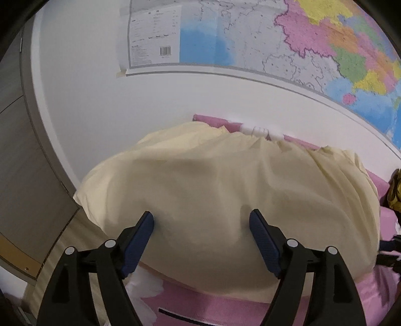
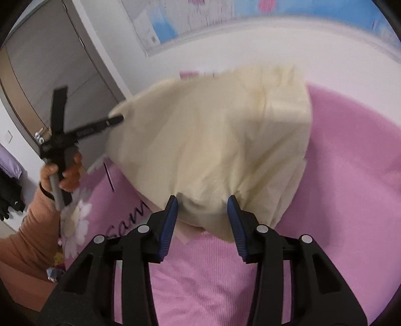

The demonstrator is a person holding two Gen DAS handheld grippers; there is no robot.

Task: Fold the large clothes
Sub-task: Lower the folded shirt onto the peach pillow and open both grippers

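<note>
- Holding spread jaws, our left gripper (image 1: 201, 220) meets the cloth's (image 1: 225, 200) left edge, nothing pinched.
- Lying on the pink bed (image 2: 351, 175), the cream cloth looks thin, matte, softly creased; its long axis runs left to right.
- Our right gripper (image 2: 203, 203), jaws spread around the near bunched corner, seems nearer.

Map (image 2: 160, 22) blurred — cream garment's (image 2: 213, 140) far edge too.

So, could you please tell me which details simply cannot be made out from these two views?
- What kind of garment the cream cloth is: bunched up in both views.
- Whether the left tongs pinch the cloth: right wrist view, motion blur.
- The writing on the pink bedspread: right wrist view, covered by the cloth.
- The dark yellow thing: left wrist view, cut off at the edge.
</note>
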